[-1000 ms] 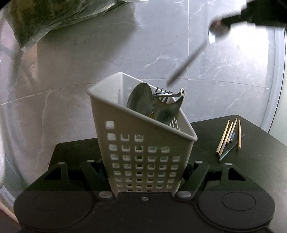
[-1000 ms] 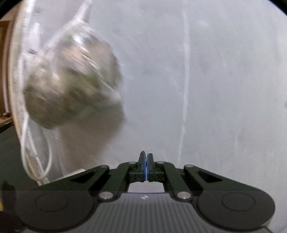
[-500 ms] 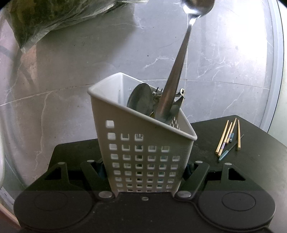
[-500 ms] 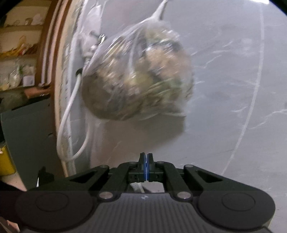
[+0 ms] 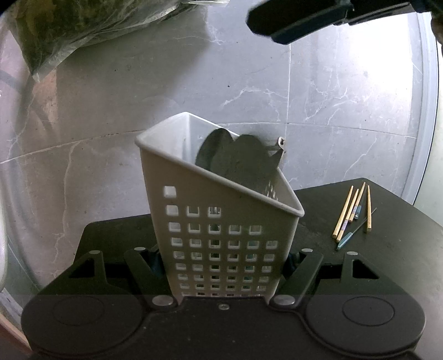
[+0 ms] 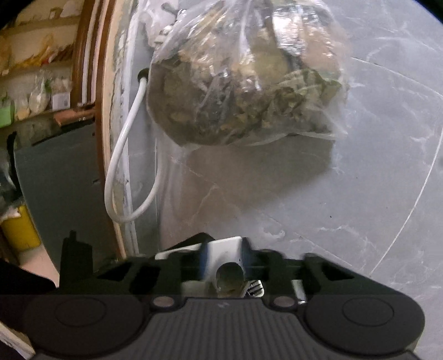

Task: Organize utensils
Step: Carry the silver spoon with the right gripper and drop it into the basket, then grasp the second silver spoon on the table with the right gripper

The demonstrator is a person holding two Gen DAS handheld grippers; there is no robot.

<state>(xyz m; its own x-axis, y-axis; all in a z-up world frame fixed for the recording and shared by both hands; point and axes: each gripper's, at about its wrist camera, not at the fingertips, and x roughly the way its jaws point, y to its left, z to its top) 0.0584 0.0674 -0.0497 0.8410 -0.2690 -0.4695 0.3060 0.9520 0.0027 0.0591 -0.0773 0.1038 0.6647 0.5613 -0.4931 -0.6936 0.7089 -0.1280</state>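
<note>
A white perforated utensil holder (image 5: 221,221) stands on the black table and my left gripper (image 5: 223,260) is shut on its base. Several spoon bowls (image 5: 238,160) stick up inside it, in shadow. My right gripper (image 6: 229,268) is open above the holder; the white rim (image 6: 225,246) and a spoon bowl (image 6: 229,279) show between its fingers. Its black body (image 5: 318,16) hangs at the top of the left wrist view. Several wooden chopsticks (image 5: 351,213) and a thin blue-handled tool (image 5: 349,235) lie on the table to the right.
A clear plastic bag of dried greens (image 6: 243,83) hangs on the marble wall behind, also at the top left of the left wrist view (image 5: 83,27). A white cable (image 6: 121,149) loops beside a wooden door frame (image 6: 105,110). The black table's (image 5: 387,249) edge is to the right.
The spoon held in my right gripper went handle-first into the holder. My right gripper has opened and let it go, and now hangs over the holder. The left gripper has not moved.
</note>
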